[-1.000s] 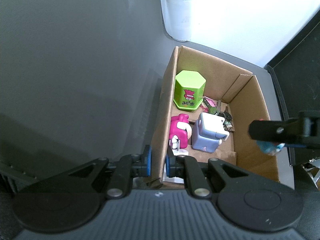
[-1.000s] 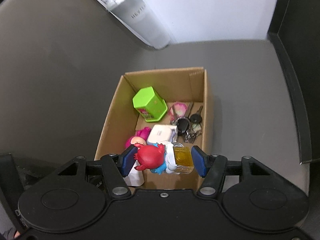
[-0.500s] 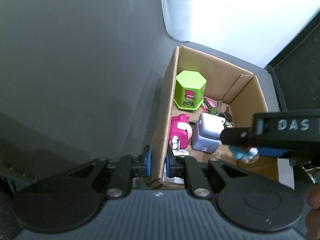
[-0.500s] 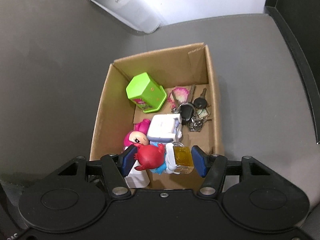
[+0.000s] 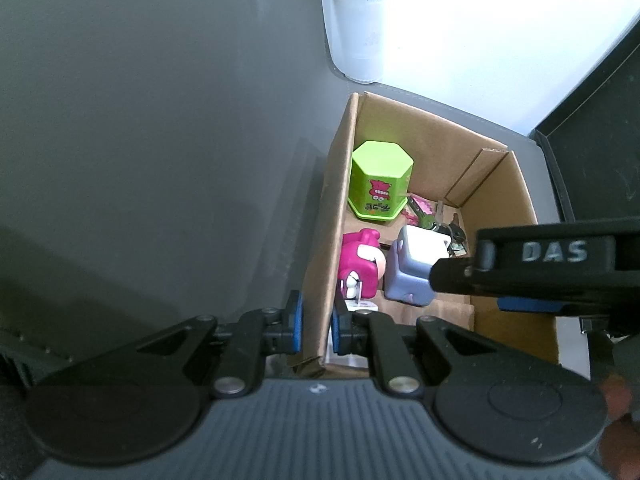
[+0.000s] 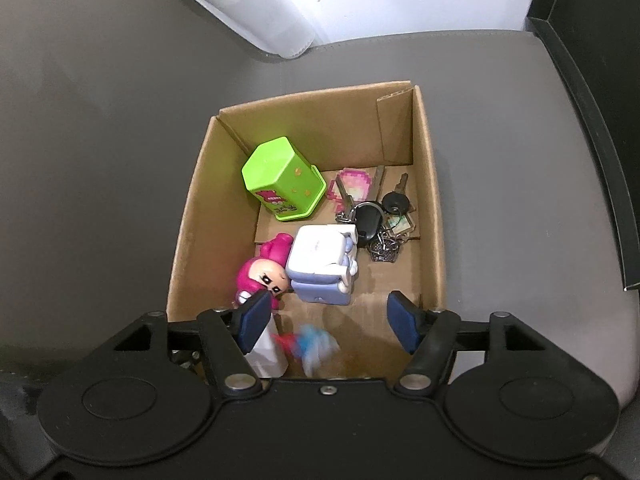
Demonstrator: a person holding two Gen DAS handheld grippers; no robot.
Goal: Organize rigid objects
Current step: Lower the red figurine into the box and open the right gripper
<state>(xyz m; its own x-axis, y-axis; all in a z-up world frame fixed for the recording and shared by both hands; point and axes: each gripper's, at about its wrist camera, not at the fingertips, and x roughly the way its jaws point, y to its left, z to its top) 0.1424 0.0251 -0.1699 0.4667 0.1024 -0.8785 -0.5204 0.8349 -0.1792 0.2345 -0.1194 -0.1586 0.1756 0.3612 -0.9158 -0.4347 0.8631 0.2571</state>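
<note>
A cardboard box point(image 6: 431, 208) sits on a grey surface. It holds a green hexagonal tin point(image 6: 282, 186), a pink figure point(image 6: 262, 272), a white-and-lilac block toy point(image 6: 322, 264) and a bunch of keys point(image 6: 376, 220). My right gripper point(image 6: 328, 320) is open above the box's near end. A red-and-blue figure point(image 6: 306, 346) shows blurred below it, falling inside the box. My left gripper point(image 5: 316, 322) is shut on the box's left wall point(image 5: 326, 240) near its front corner. The right gripper shows in the left wrist view point(image 5: 532, 268).
A tall pale cylinder marked HEYTE point(image 5: 356, 20) stands behind the box against a white wall. A black panel point(image 6: 588, 120) runs along the right side. Grey surface surrounds the box on the left and right.
My right gripper moved over the box and opened. The red-and-blue figure left its jaws and drops into the box. My left gripper kept its hold on the box wall.
</note>
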